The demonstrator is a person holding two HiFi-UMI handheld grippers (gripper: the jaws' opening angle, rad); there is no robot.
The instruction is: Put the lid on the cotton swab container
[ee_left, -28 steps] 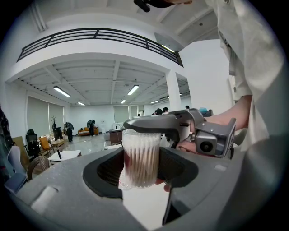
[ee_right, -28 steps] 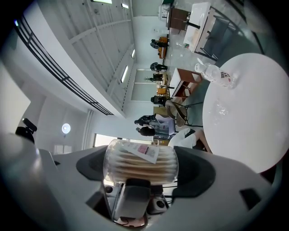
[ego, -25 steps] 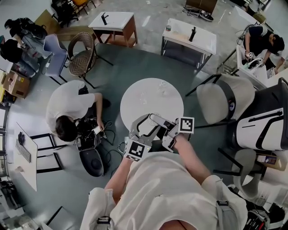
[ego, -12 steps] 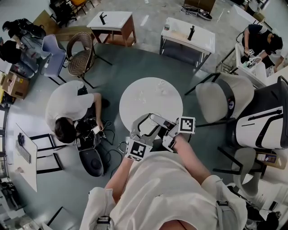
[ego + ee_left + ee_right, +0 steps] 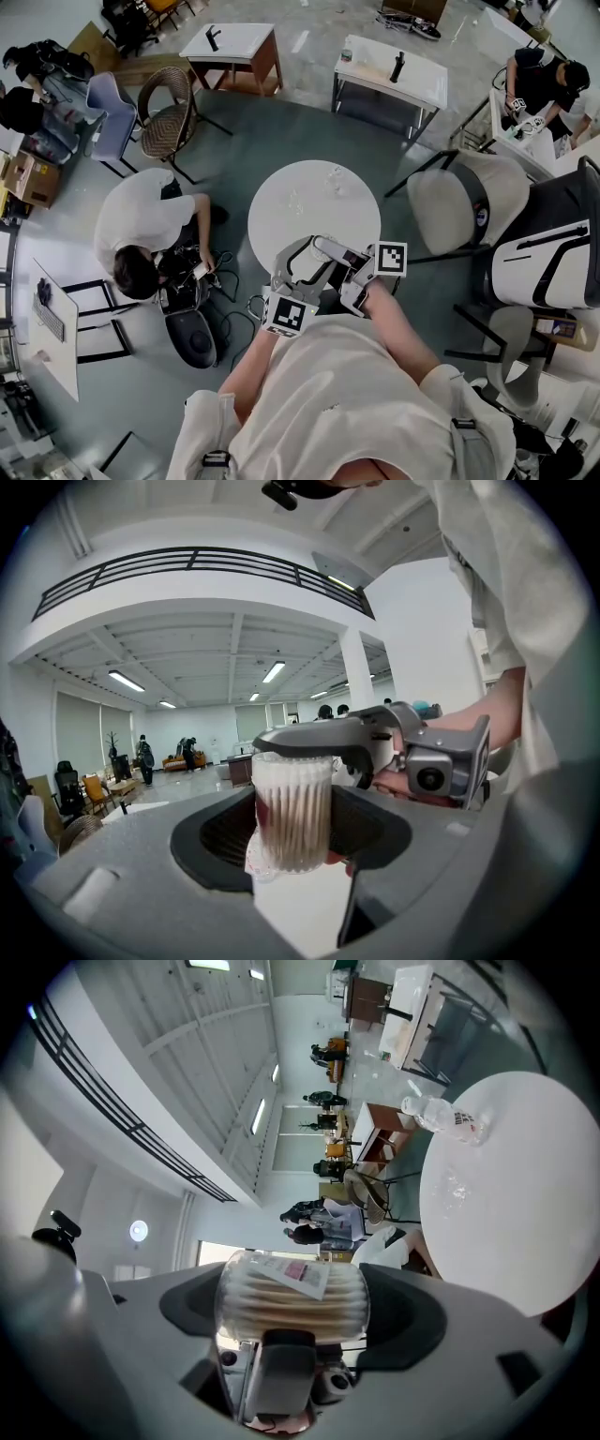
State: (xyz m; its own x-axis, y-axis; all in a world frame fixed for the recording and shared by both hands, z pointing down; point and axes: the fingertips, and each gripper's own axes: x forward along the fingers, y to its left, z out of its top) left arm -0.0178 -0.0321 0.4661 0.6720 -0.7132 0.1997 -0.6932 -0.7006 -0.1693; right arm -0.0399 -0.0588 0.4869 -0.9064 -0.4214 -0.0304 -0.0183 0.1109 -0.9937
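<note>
The cotton swab container (image 5: 292, 808) sits low in the centre of both gripper views, held in the air close to the person's chest, off the round white bench (image 5: 281, 225) at the middle of the head view. The left hand-held gripper (image 5: 295, 844) is about half open and clamps the container's round wall from both sides, keeping it upright. The right hand-held gripper (image 5: 292, 1314) is spread wider and spans the container end to end, with one jaw lying across the top. That jaw covers the top, so I cannot tell whether the lid is pressed fully home.

The container looks like thin clear plastic packed with swabs. It is probably very light, smooth, and a little springy in the wall. A hard squeeze at mid-height could bow the rim out of round and stop the lid seating. Gripping the wall lower down and pressing squarely on the top looks safest.
</note>
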